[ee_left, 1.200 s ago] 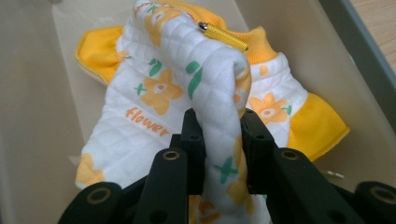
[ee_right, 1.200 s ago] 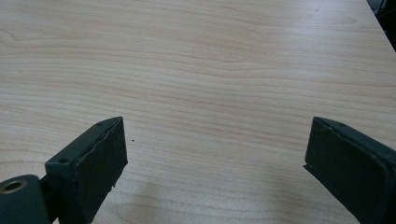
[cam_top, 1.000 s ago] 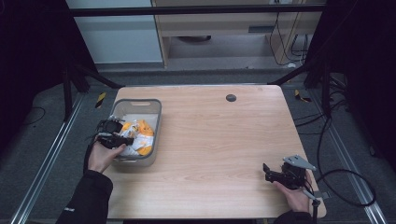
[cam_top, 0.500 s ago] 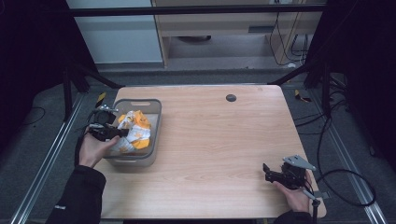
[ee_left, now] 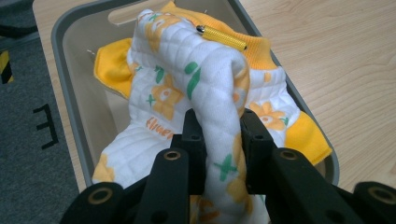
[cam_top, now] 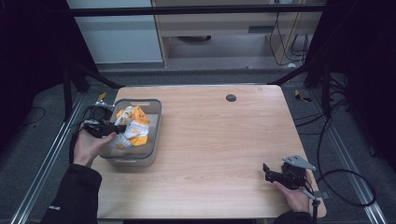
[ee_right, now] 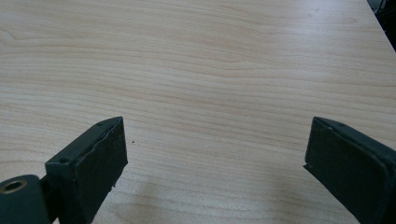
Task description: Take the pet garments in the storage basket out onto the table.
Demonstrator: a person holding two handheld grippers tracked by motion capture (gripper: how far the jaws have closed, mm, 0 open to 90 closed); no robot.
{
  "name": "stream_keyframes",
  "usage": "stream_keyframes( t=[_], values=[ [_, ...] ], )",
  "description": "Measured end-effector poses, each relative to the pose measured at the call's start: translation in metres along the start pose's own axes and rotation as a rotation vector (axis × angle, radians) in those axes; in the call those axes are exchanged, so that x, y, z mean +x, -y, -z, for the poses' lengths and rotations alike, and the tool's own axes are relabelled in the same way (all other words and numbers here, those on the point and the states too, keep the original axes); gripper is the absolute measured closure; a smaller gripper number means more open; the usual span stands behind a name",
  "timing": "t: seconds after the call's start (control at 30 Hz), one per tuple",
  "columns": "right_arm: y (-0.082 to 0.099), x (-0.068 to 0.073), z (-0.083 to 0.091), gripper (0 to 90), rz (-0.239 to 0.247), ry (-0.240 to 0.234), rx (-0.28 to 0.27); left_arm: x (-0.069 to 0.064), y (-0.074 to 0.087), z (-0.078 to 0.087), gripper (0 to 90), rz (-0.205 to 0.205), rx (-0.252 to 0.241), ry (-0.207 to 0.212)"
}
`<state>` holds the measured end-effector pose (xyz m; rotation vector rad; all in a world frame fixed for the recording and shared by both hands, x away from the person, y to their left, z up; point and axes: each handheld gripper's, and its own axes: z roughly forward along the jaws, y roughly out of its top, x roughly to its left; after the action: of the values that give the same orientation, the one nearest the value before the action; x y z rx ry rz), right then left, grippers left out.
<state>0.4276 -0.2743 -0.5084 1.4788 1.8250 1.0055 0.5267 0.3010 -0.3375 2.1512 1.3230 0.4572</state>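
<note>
A white quilted cloth (ee_left: 196,88) with orange flowers and a yellow-orange trim hangs partly out of a grey plastic bin (cam_top: 150,154) at the table's left side. My left gripper (cam_top: 108,128) is shut on a fold of the cloth (cam_top: 131,129) and holds it above the bin (ee_left: 74,116). A small yellow metal rod (ee_left: 221,38) lies on top of the cloth. My right gripper (cam_top: 271,173) rests near the table's front right corner, jaws open over bare wood (ee_right: 215,149) with nothing between them.
A small dark round disc (cam_top: 230,97) lies at the table's far middle. Metal frame rails run along both sides of the table. A cable (cam_top: 345,186) trails off the right gripper past the table's right edge.
My left gripper has risen and shifted left and back, lifting the cloth up out of the bin. The right gripper has stayed where it was.
</note>
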Motion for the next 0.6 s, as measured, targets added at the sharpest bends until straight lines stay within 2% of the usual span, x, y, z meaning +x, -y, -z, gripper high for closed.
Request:
stream_keyframes(
  t=[0.27, 0.6],
  values=[
    [0.000, 0.000, 0.000, 5.8, 0.001, 0.000, 0.001, -0.008, -0.006, 0.014, 75.1, -0.053, 0.003, 0.006],
    [0.000, 0.000, 0.000, 5.8, 0.002, 0.001, 0.002, -0.018, -0.013, 0.030, 75.1, -0.103, -0.002, 0.037]
  ],
)
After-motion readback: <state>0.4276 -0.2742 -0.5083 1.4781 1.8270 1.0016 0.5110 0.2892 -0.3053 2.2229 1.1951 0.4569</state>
